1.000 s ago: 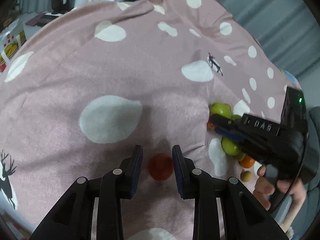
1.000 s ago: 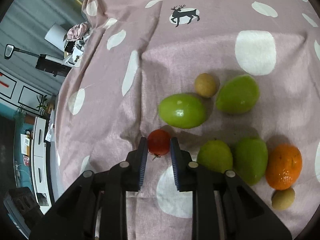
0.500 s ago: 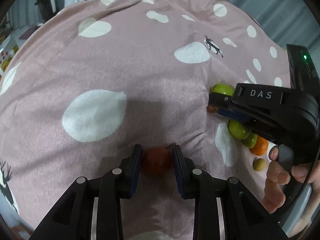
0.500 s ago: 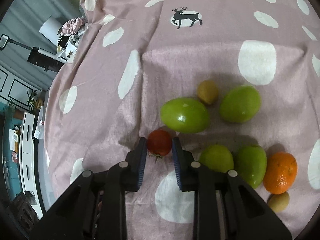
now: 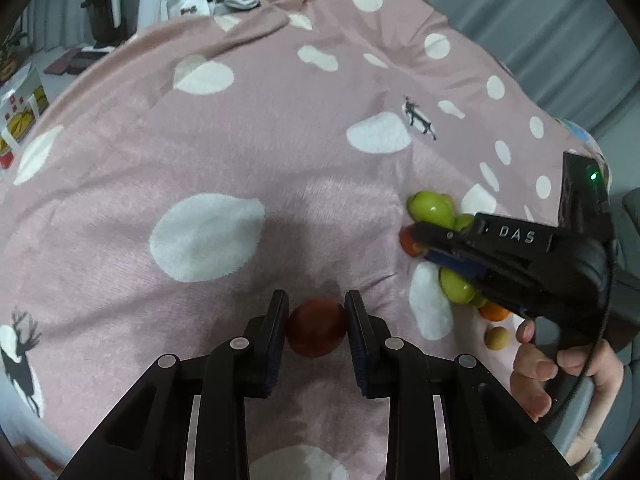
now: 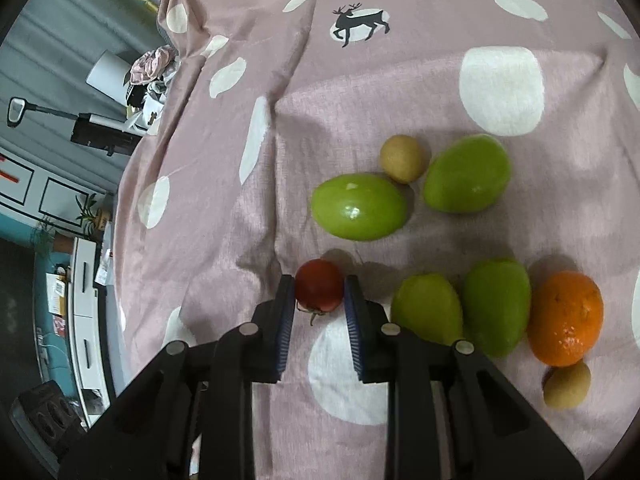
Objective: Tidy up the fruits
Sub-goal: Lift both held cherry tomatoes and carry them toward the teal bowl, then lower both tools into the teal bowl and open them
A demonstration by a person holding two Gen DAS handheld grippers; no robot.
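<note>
The left gripper (image 5: pixel 316 312) is clamped on a red fruit (image 5: pixel 317 332) just above the blanket (image 5: pixel 200 160), apart from the pile. The right gripper (image 6: pixel 319 300) grips a tomato (image 6: pixel 320 286) beside the green fruits (image 6: pixel 360 206), probably so both reds can be grouped.

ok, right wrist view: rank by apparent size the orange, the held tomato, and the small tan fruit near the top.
1. orange, largest
2. tomato, clamped in the right gripper, nearer the lens so its true size is unsure
3. tan fruit, smallest, also farthest
</note>
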